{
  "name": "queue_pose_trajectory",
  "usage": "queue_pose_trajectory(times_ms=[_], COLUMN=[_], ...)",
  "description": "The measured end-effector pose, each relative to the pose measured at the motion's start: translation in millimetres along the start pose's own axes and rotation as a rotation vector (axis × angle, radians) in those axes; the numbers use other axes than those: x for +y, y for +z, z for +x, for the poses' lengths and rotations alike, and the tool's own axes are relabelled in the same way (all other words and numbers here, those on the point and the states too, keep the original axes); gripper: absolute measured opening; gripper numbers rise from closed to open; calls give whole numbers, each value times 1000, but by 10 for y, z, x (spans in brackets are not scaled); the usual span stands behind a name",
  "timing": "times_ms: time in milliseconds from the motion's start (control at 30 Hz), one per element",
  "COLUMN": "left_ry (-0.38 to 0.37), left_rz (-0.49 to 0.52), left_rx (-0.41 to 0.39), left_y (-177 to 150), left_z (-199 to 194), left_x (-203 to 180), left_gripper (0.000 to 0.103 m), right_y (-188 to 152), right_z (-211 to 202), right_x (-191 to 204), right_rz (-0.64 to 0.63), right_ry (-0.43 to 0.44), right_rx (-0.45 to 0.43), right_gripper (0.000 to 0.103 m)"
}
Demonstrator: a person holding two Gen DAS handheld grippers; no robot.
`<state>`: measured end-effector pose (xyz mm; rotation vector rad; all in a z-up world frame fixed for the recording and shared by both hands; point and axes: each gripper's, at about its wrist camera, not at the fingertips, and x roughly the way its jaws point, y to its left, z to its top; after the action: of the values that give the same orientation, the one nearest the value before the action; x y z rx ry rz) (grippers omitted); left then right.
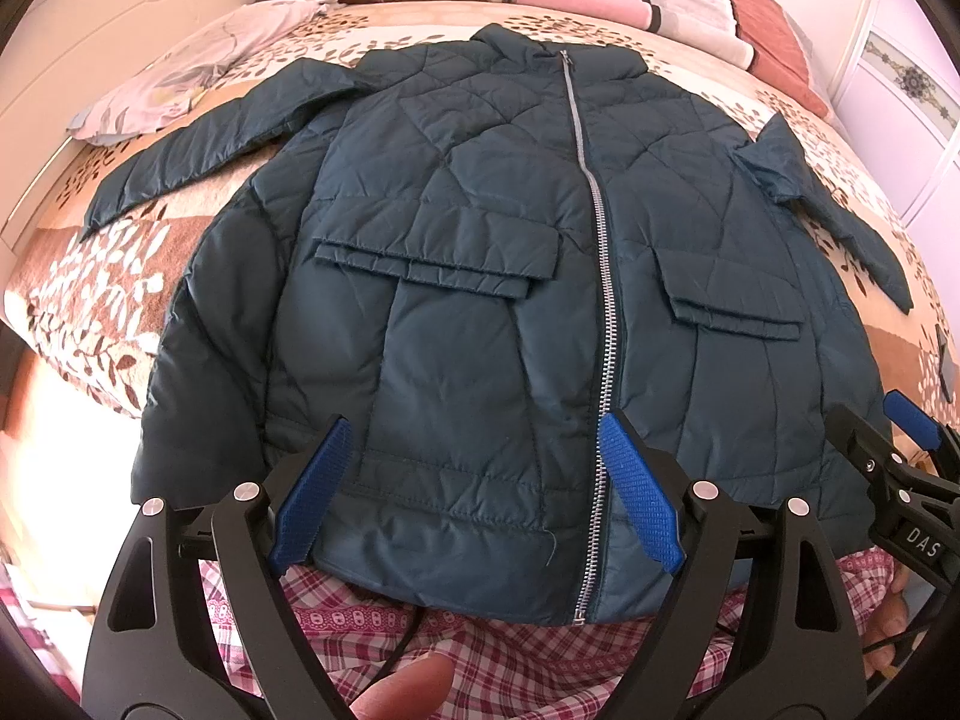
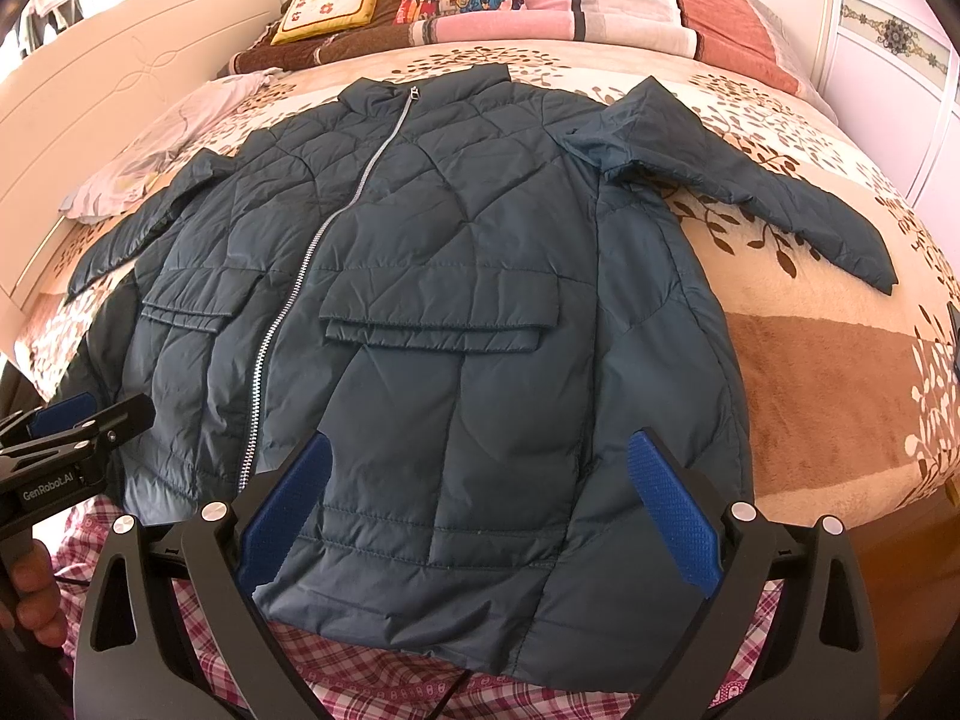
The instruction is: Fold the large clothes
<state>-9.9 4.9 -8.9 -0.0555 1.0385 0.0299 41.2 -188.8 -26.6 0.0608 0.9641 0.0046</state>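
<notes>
A bed covered by a plush cream-and-brown leaf-patterned blanket (image 1: 102, 294) fills the room, with patterned cushions and folded pink bedding (image 2: 540, 6) stacked at its far end. A dark teal quilted puffer jacket (image 1: 480, 312) lies flat on it, front up, its silver metal zipper (image 1: 600, 276) closed and both sleeves spread outward, directly ahead of both grippers. The left gripper (image 1: 480, 498) hovers over the hem with its blue textured pads (image 1: 312, 498) wide apart, straddling the zipper's lower end. The right gripper (image 2: 480, 510) is likewise spread open above the hem beside it. Below the hem lies red-and-white checked fabric (image 1: 540, 666).
</notes>
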Motion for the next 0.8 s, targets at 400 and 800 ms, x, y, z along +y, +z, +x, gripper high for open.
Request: queue_pose_trajectory(times_ms=[400, 800], left_ry=[0, 0], left_rz=[-4, -4], left_rx=[3, 4], left_y=[59, 70], left_z=[33, 35], left_x=[10, 11], left_gripper=[84, 84], right_y=[-5, 35], right_z=[1, -38], right_x=[-8, -93], right_rz=[1, 19], right_ry=[0, -13], right_rx=[0, -23], right_gripper=[95, 95])
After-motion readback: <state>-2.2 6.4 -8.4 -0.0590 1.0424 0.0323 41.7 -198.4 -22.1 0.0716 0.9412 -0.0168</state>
